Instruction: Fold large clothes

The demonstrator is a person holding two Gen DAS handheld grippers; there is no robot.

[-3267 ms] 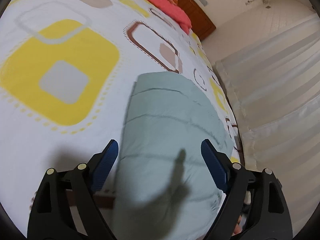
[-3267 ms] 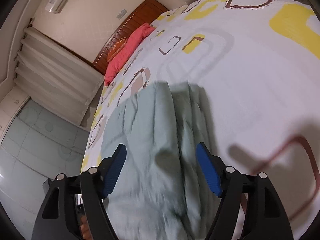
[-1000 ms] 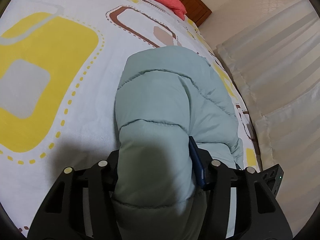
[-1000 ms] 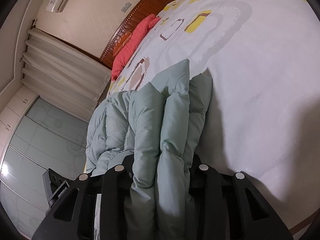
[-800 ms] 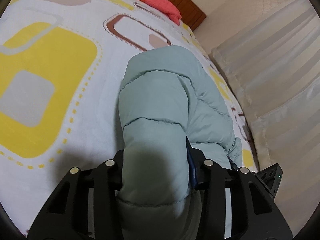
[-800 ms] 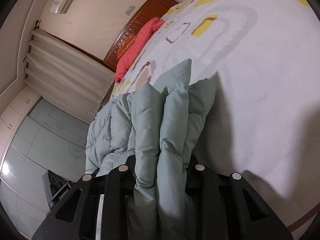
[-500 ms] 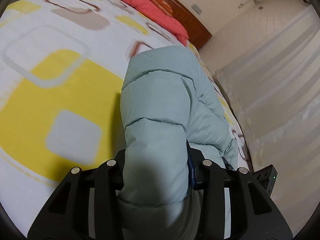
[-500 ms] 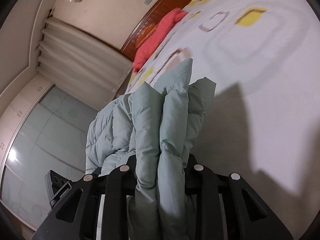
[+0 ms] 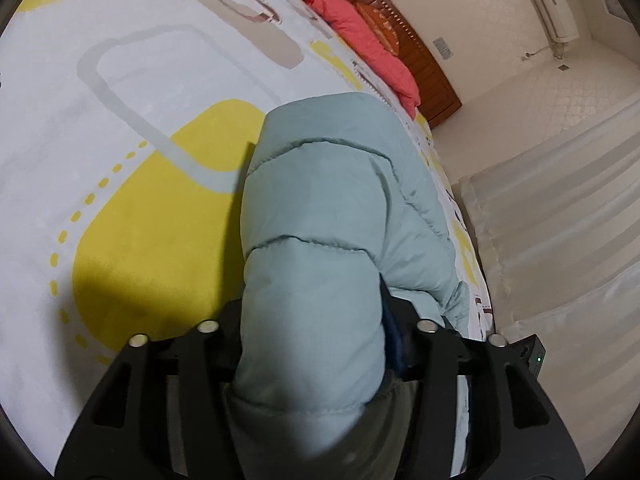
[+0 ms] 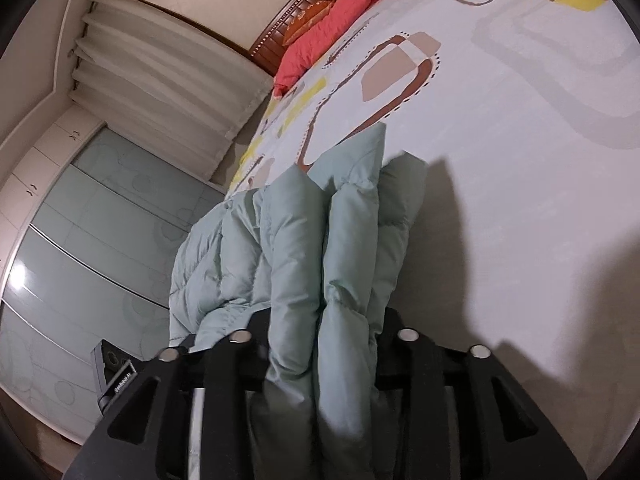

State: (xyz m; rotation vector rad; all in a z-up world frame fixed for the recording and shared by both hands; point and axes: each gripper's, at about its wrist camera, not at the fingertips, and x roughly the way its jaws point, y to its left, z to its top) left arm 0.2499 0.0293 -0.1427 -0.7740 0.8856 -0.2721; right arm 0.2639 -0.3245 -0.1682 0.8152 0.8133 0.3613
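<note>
A pale green quilted puffer jacket (image 9: 332,208) is held up above the patterned bedspread (image 9: 120,92). My left gripper (image 9: 316,344) is shut on a thick padded fold of the jacket, which bulges between the jaws and hides the pads. My right gripper (image 10: 324,340) is shut on several bunched layers of the same jacket (image 10: 320,232). The jacket hangs off to the left of it and casts a shadow on the bedspread (image 10: 520,160).
A red pillow (image 9: 360,28) lies against the wooden headboard (image 9: 412,48) at the far end of the bed. White curtains (image 9: 560,208) hang beyond the bed's edge. Glass wardrobe doors (image 10: 80,248) stand to the left in the right wrist view.
Both grippers, which were open over the flat jacket, closed on it and have lifted it off the bed. In the last second both views tilted further up toward the headboard.
</note>
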